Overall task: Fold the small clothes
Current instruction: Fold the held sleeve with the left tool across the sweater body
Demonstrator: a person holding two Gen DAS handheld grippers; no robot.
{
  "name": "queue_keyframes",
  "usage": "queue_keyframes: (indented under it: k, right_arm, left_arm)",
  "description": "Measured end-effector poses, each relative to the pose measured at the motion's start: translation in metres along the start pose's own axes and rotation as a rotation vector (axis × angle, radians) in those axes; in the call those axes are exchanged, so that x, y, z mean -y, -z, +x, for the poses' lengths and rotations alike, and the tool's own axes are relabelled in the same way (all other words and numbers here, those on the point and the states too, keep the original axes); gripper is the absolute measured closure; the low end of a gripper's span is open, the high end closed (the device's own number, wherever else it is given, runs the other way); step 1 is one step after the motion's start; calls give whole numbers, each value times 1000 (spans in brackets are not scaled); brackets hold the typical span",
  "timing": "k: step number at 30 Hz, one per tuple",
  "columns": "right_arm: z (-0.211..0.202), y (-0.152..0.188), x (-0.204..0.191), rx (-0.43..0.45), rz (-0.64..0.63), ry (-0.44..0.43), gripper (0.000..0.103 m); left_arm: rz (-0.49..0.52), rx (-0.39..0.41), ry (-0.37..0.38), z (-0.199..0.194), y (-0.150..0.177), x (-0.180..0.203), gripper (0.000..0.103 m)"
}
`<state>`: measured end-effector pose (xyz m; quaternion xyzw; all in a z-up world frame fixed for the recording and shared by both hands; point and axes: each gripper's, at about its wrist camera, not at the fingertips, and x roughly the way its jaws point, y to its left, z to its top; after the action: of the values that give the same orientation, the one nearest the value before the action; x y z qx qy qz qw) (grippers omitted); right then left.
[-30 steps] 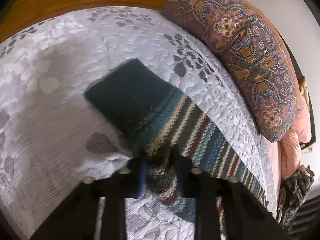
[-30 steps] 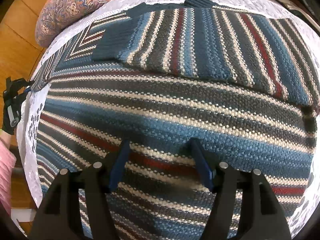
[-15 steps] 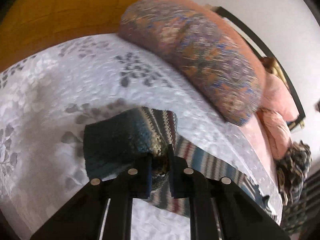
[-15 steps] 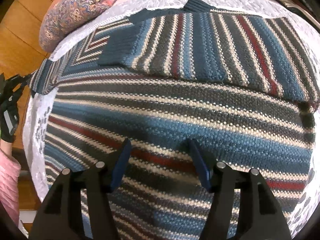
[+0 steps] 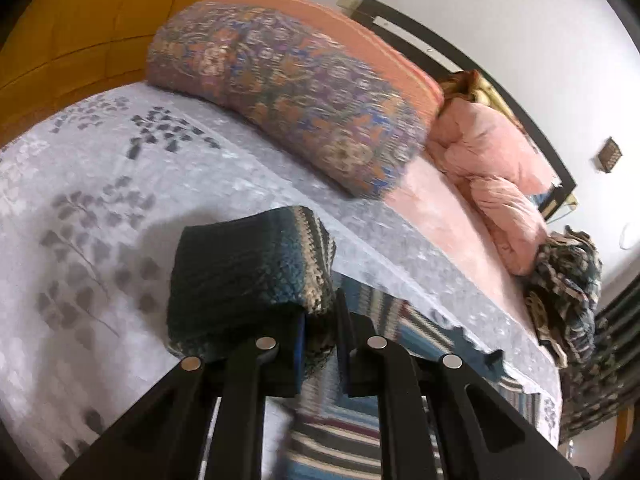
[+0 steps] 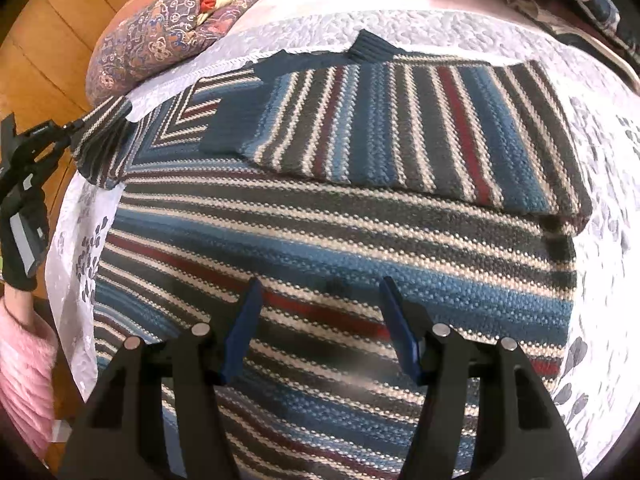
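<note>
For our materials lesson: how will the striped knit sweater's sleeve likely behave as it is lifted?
Probably floppy: the sleeve droops over the left gripper pinching it. The chunky knit suggests some weight, so it may sag. Its coarse texture likely resists slipping.

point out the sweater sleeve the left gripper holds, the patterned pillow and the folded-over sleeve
held sleeve [image 5: 248,264]: left wrist view, on its dark cuff end.
patterned pillow [image 5: 288,92]: left wrist view, middle of its printed face.
folded-over sleeve [image 6: 400,128]: right wrist view, on its striped middle.
</note>
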<state>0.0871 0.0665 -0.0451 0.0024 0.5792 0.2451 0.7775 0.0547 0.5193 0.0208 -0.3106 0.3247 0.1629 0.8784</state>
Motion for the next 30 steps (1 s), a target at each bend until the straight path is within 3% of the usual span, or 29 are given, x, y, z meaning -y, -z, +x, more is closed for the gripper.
queue_keyframes:
  k: [4,10,13,20,24,27,28,30]
  right_arm:
    - [7,4,5,-13,13,-1,42]
    - [13,6,16,-24,27,14,42]
    - [16,6,21,-32,26,39,42]
    - [24,-6,19,-42,49,70,42]
    - [25,-24,6,-37,38,78,42]
    - [26,-42,-5,-35,39,66,42]
    - [26,-48,-9,-34,39,65,42]
    - [28,-61,-18,-34,39,45,42]
  left_arm:
    - [4,34,35,-4,33,35,90]
    - [24,-11,153,15,85,67,90]
    - [62,-52,170,32,98,74,90]
    - [52,-174,191,68,111,65,87]
    - [7,-311,233,96,128,56,86]
    - [-25,-362,290,97,127,48,85]
    - [-37,-419,321,97,124,46,79]
    - [-33,-485,315,93,119,44,76]
